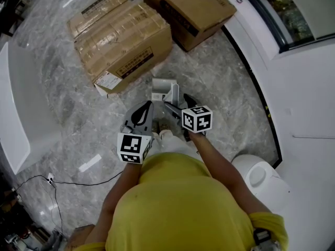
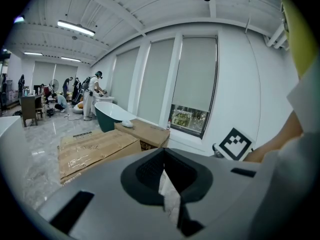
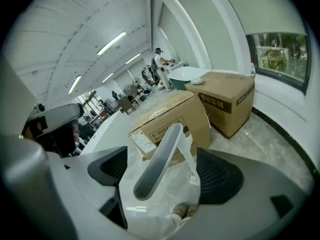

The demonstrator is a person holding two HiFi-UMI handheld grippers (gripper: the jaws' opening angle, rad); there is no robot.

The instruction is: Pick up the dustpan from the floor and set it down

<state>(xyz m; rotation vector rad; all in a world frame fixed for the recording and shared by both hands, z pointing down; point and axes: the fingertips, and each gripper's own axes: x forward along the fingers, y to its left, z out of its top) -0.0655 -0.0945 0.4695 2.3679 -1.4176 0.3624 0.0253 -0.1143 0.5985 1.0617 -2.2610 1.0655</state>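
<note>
1. Left gripper (image 2: 166, 179): clenched on a thin fold of plastic wrap (image 2: 170, 200). Right gripper (image 3: 165, 176): spread wide around the wrapped handle of the dustpan (image 3: 157, 156), with the pads off the handle itself.
2. Dustpan: just in front of the near corner of the taped box (image 1: 123, 43), between that box and both grippers. No telling whether it is clear of the floor.
3. Risk of tearing or slipping at the pinch, with only thin film squeezed and nothing hard.
4. Risk of swinging into the taped box, hanging from wrap alone.
5. Risk of closing on loose film instead of the handle.
6. Count: one dustpan, two grippers, two boxes, with the second box (image 1: 191, 7) beyond the taped box.
</note>
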